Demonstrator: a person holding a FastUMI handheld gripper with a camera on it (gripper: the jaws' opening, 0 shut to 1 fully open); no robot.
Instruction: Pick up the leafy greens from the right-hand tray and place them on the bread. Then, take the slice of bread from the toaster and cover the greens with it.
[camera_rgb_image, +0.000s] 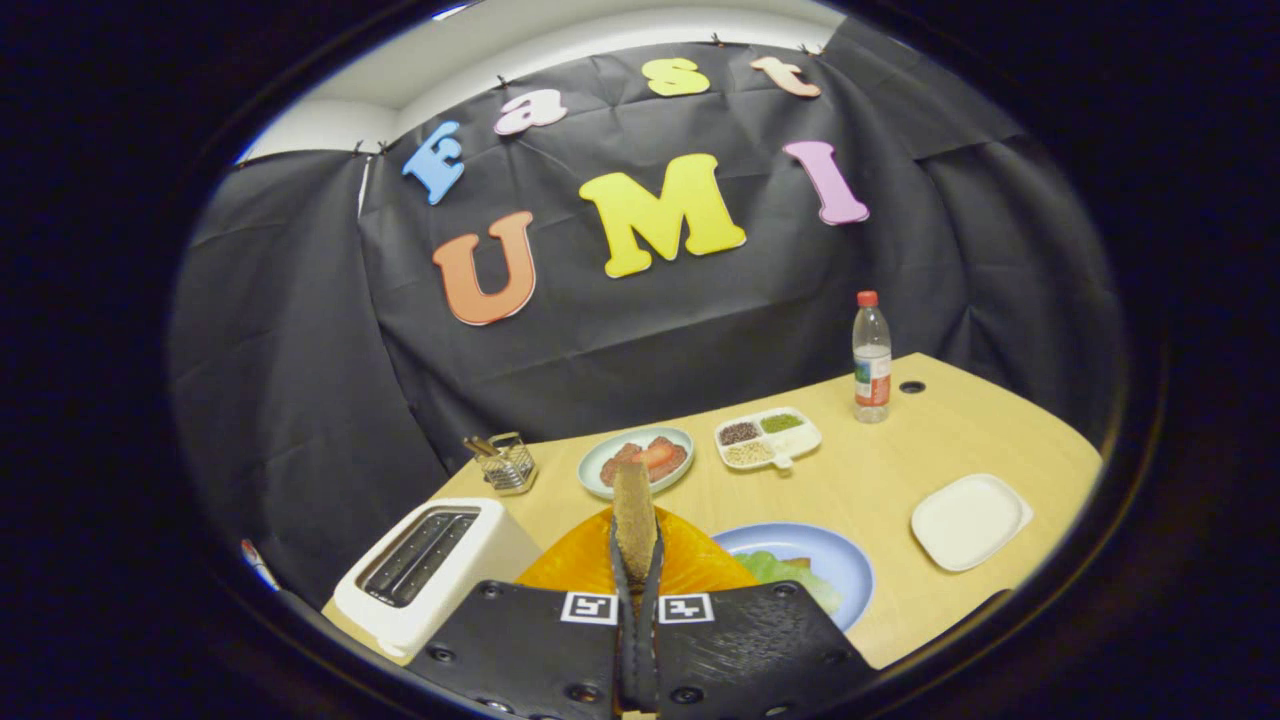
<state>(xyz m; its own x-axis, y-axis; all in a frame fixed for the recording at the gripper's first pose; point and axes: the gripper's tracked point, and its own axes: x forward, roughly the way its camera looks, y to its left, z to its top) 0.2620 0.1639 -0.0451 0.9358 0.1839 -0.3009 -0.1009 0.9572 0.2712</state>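
While the claw (636, 560) stands with its two dark fingers (650, 600) drawn close together, both press on a slice of bread (634, 515), brown and coarse-grained, held on edge so that its thin side rises upright above the fingertips. Just beyond the fingers lies a glossy orange plate (690, 565), ridged like a fan. To the right of it, touching or nearly so, sits a smooth round blue plate (835, 560) carrying the leafy greens (780, 570), pale green and crinkled, with a small brownish piece at their far side that I cannot identify. To the left of the fingers stands the toaster (430, 575), a white, rounded box with two long dark slots in its top. The desk (880, 470) is pale wood with a smooth surface and a small round dark hole near its far edge. Farther back on it rest a pale green round dish (636, 461) of reddish-brown pieces, a white divided tray (768, 438) with dark, green and beige fillings in separate compartments, and a small wire basket (506, 463). A clear plastic bottle (871, 357) with a red cap stands upright near the hole, and a white square plate (970, 521) with rounded corners lies well apart on the right.
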